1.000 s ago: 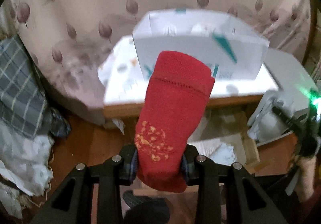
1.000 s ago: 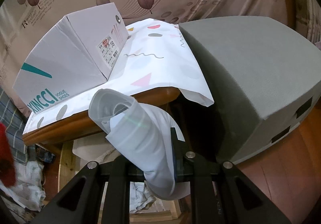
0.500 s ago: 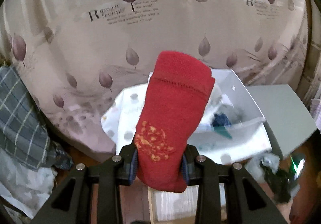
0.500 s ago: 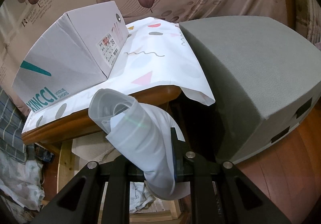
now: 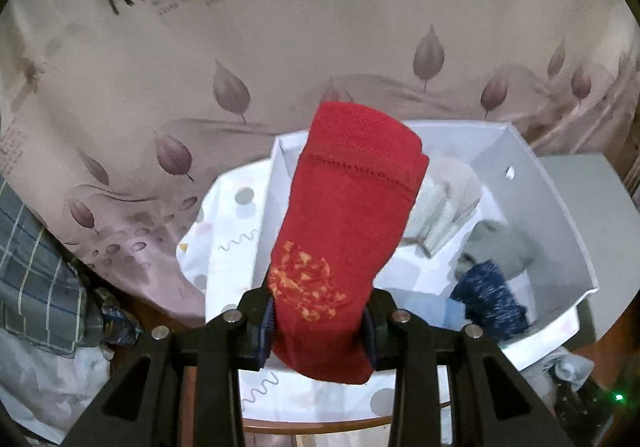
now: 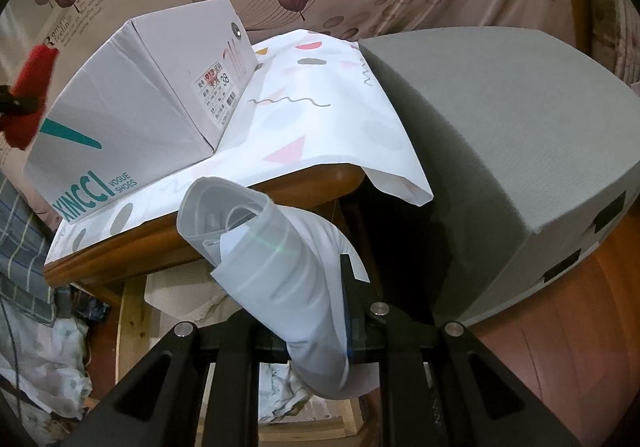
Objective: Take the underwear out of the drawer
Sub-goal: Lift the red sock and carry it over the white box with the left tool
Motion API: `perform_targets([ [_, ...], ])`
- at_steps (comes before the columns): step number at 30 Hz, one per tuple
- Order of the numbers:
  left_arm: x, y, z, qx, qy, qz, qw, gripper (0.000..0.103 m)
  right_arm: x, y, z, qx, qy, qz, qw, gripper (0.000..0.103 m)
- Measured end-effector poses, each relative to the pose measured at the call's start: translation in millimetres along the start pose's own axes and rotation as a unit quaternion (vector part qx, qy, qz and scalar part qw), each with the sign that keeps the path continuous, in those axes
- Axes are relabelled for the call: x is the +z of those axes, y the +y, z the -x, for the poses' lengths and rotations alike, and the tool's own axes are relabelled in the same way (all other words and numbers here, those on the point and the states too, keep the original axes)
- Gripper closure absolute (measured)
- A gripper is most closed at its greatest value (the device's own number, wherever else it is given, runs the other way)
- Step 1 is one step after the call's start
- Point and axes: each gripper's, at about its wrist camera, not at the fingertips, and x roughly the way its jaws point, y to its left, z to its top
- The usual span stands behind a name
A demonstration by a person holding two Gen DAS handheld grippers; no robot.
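Note:
My left gripper (image 5: 320,321) is shut on a rolled red underwear (image 5: 344,231) with an orange print, held above the left part of an open white shoebox (image 5: 552,215). Folded pale, grey and dark blue garments (image 5: 488,295) lie inside the box. In the right wrist view the red roll (image 6: 30,87) shows at the far left, beside the same box (image 6: 132,107). My right gripper (image 6: 316,327) is shut on a rolled white underwear (image 6: 276,247), held in front of the wooden table edge (image 6: 200,243).
The box stands on a white patterned cloth (image 6: 320,119) over the table. A grey block (image 6: 512,151) sits to the right of the table. A leaf-print curtain (image 5: 280,27) hangs behind. Plaid fabric (image 5: 36,279) and crumpled cloth lie at the left.
My left gripper has risen and moved over the table with the red roll, from facing the box's side to looking down into it. The right gripper has stayed still.

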Motion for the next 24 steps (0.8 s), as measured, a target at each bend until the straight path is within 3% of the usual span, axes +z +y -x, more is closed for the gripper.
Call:
perform_targets([
  [13,-12,-2,-53,0.016,0.036,-0.002,0.9992,0.067,-2,3,-5,0.003,0.009,0.0,1.0,0.087],
  [24,-14,0,-52,0.018,0.036,0.006,0.9992,0.05,-4,4,-6,0.0,0.012,0.004,1.0,0.087],
])
